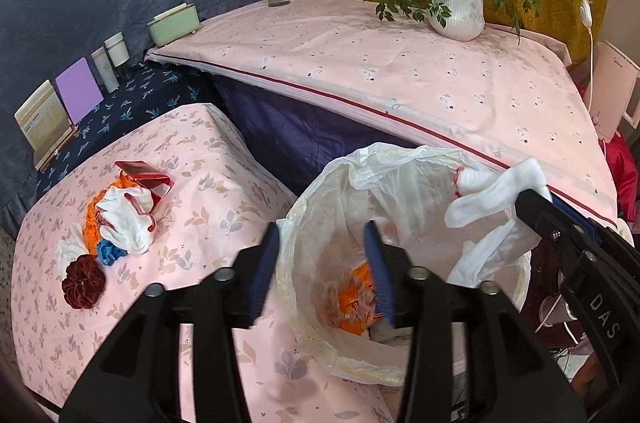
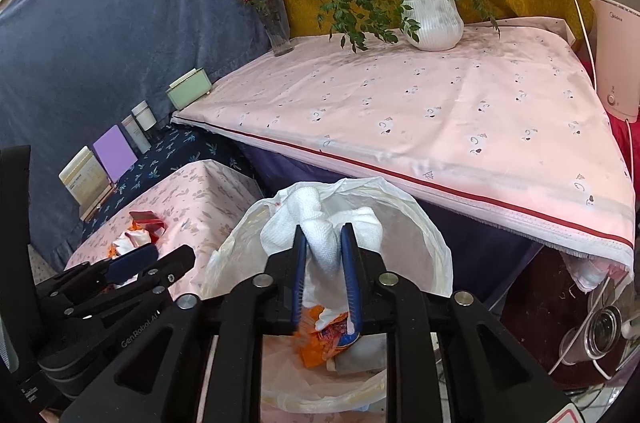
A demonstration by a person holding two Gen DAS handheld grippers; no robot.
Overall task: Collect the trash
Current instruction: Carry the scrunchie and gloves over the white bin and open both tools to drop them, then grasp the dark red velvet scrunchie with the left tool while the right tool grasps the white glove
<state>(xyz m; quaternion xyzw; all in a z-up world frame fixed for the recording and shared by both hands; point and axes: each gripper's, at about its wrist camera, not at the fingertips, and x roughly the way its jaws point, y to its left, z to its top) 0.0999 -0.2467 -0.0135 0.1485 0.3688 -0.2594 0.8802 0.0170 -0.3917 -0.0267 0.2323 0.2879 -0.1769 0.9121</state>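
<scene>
- The right gripper (image 2: pixel 325 255) fingers are pinching a white cloth (image 2: pixel 320 223) over the bin (image 2: pixel 434 243), probably for dropping in.
- The left gripper (image 1: pixel 322 263) fingers are hanging spread, holding nothing, beside the bin rim.

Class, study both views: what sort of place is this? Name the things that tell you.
Probably a lived-in home room: a pink patterned cloth over the raised surface, a leafy plant in a white ribbed pot, and a white plastic-lined waste bin.

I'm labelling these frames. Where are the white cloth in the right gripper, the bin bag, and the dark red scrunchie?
white cloth (image 2: pixel 322 243), right wrist view, on the fold between the fingers.
bin bag (image 1: pixel 316 211), left wrist view, on its left rim.
dark red scrunchie (image 1: pixel 83 281), left wrist view, on its middle.
</scene>
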